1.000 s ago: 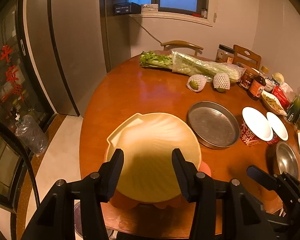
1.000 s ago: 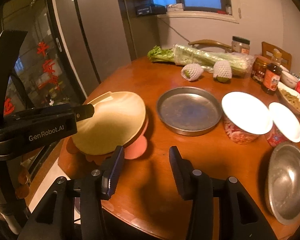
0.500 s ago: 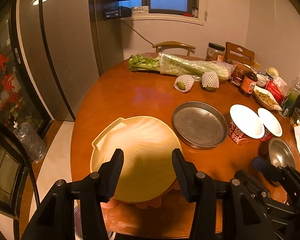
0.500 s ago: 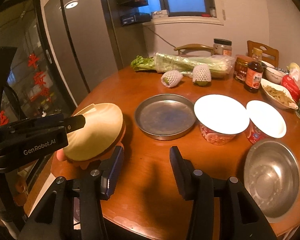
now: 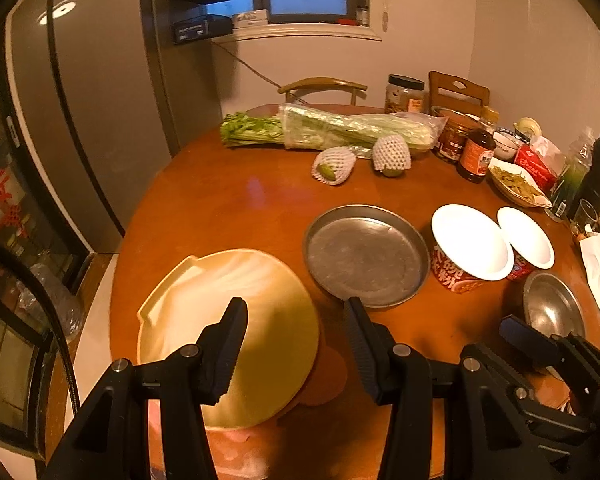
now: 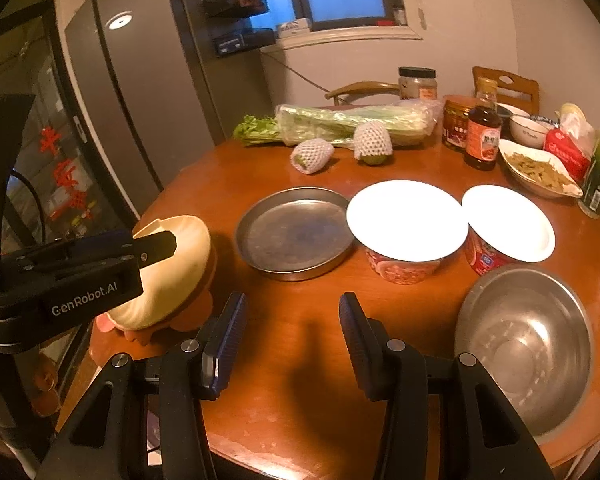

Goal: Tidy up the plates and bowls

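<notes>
Both claws drawn back, wider view of surface (image 5: 228,208); left claw (image 5: 296,344) and right claw (image 6: 290,340) part-open, empty. Shell-shaped yellow plate (image 5: 220,312) rests at near edge; next pick pending.

Home kitchen: fridge (image 5: 100,120), round dining table (image 5: 236,200), celery (image 5: 328,130).
</notes>
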`<state>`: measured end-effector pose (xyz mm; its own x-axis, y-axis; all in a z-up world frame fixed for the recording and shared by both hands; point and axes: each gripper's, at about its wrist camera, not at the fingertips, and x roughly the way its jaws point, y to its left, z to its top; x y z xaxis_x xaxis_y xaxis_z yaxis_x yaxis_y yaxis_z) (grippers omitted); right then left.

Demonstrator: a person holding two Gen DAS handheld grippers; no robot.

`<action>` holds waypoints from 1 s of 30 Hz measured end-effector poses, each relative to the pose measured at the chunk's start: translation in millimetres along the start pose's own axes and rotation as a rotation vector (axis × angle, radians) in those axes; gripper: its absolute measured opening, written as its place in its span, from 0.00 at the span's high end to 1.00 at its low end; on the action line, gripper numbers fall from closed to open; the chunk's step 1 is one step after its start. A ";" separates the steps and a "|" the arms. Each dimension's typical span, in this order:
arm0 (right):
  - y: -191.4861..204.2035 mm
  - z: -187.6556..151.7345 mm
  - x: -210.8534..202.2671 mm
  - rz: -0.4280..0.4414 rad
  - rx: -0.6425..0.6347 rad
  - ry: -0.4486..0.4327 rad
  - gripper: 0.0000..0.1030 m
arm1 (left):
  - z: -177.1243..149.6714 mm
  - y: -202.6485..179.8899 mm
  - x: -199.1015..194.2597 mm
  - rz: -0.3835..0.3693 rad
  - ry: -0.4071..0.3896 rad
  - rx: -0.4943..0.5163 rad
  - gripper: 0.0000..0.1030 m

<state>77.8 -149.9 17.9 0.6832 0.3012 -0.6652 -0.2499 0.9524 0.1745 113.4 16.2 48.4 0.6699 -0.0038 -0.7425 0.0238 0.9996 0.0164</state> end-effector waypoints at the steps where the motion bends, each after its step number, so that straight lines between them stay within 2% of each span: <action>1: -1.4 0.4 1.2 -0.003 0.003 0.001 0.52 | 1.7 -0.3 2.2 -0.010 0.005 -0.001 0.51; 14: -10.9 8.1 34.3 -0.005 0.057 0.062 0.52 | 30.6 2.6 40.5 -0.015 0.039 0.019 0.49; 30: -17.0 28.8 90.6 0.003 0.150 0.126 0.52 | 67.8 -5.6 105.9 -0.041 0.125 0.058 0.50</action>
<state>163.7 -137.4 -24.5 0.5887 0.3045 -0.7488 -0.1400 0.9508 0.2765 234.5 8.3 15.0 0.5697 -0.0375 -0.8210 0.0943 0.9953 0.0200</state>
